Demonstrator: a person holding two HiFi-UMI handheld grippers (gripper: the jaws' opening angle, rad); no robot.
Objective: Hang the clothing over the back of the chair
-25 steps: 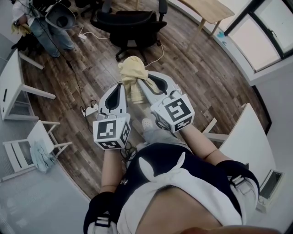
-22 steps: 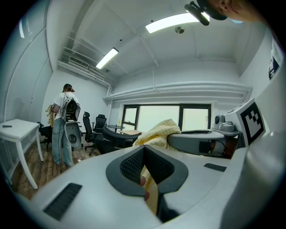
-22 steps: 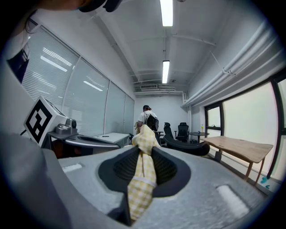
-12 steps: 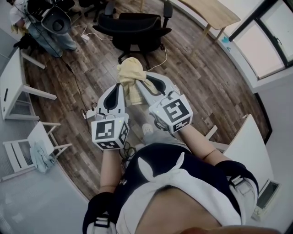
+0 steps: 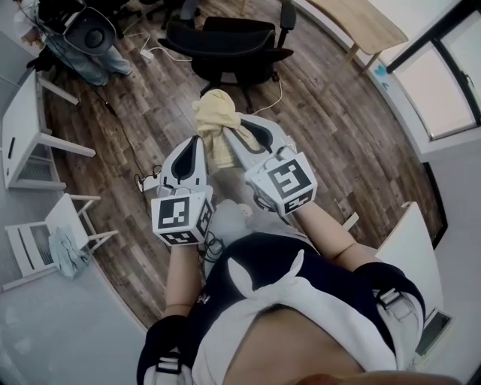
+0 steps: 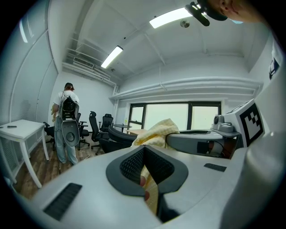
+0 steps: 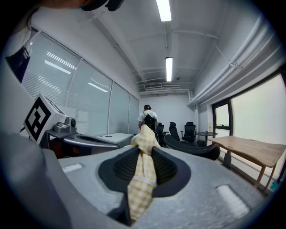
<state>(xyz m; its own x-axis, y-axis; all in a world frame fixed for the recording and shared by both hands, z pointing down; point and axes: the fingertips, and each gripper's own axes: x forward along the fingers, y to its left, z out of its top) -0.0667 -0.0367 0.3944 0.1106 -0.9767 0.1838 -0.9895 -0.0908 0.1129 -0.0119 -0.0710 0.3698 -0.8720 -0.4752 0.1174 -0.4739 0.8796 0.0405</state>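
Moved since a second ago: both grippers and the garment they share, carried across the floor toward the black office chair (image 5: 225, 41), which now shows more of its seat in the head view; the grip looks unchanged. Item 1, yellow checked garment (image 5: 214, 116): bunched in a soft lump, held up off the floor between the two grippers, short of the chair and not touching it, not yet hung. Item 2, left gripper (image 5: 198, 141): jaws narrow, pressed on a strip of the garment that runs down between the dark pads (image 6: 129, 165) in its own view. Item 3, right gripper (image 5: 234, 137): jaws likewise narrow, clamped on a twisted strip of the same garment, the check pattern plain between its pads (image 7: 167, 172); its tips angle toward the left gripper's, the two nearly meeting at the lump. Item 4, wood-plank floor (image 5: 338, 135): the office chair stands toward its far edge. Item 5, white desk (image 5: 19, 128): along the floor's left edge. Item 6, white folding chair (image 5: 37, 244): at the near left edge, a pale blue cloth (image 5: 66, 256) draped on it. Item 7, wooden table (image 5: 361, 22): far right edge, by the window. Item 8, person in jeans (image 5: 90, 64): far left corner, well apart from the grippers
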